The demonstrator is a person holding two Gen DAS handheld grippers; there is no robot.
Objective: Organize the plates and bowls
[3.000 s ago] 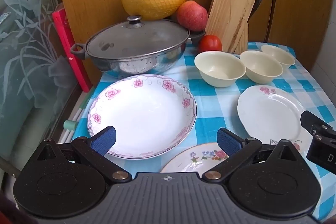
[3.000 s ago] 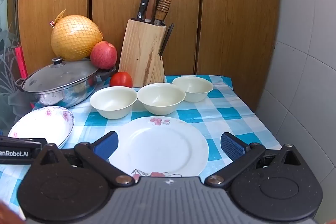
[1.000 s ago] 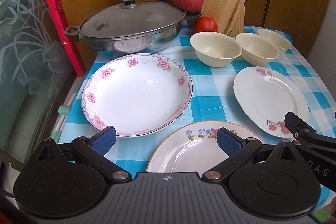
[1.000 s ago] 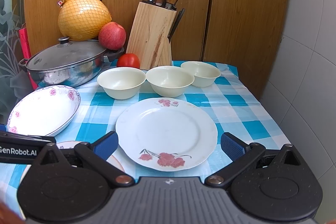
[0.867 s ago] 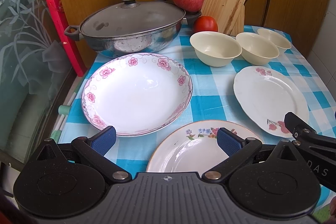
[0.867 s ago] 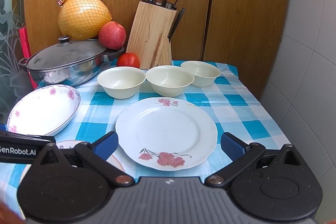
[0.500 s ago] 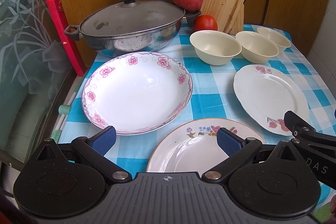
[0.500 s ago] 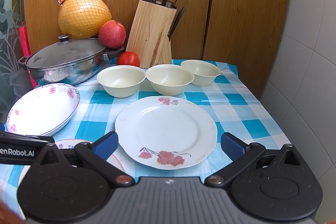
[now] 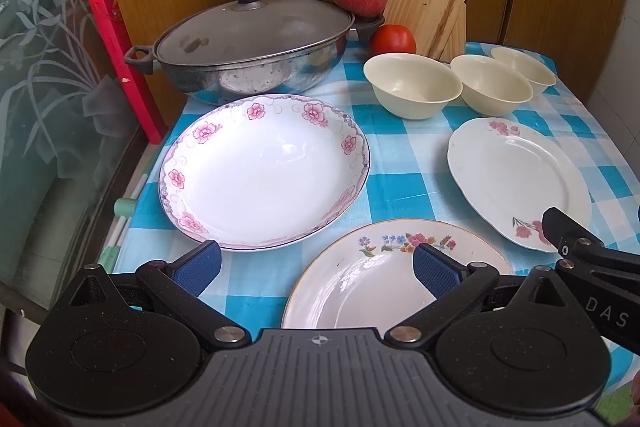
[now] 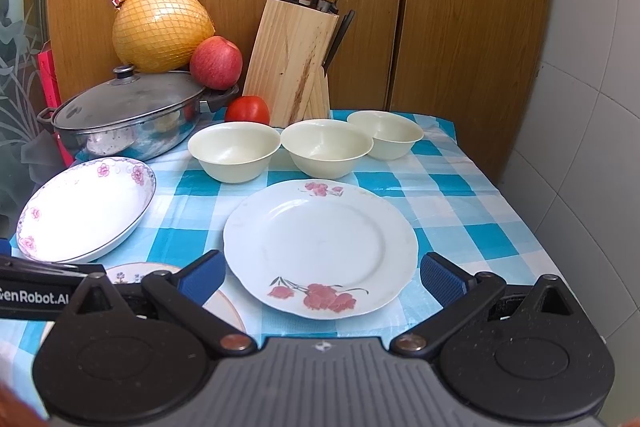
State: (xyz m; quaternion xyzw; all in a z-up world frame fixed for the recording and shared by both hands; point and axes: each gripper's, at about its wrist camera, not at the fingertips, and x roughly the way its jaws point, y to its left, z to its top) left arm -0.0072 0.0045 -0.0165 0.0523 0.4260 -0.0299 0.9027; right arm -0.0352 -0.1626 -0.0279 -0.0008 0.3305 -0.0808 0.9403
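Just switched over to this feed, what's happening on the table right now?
Nothing is being held yet. The left gripper is open, hovering near the gold-rimmed plate and the deep pink-flowered plate. The right gripper is open too, facing the flat plate with red flowers. Three cream bowls sit apart in a row behind it, unstacked. All the plates still lie separately on the checked tablecloth.

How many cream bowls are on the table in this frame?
3, in a row before the knife block: left bowl by the tomato, middle bowl, right bowl nearest the back edge. None seems hidden.
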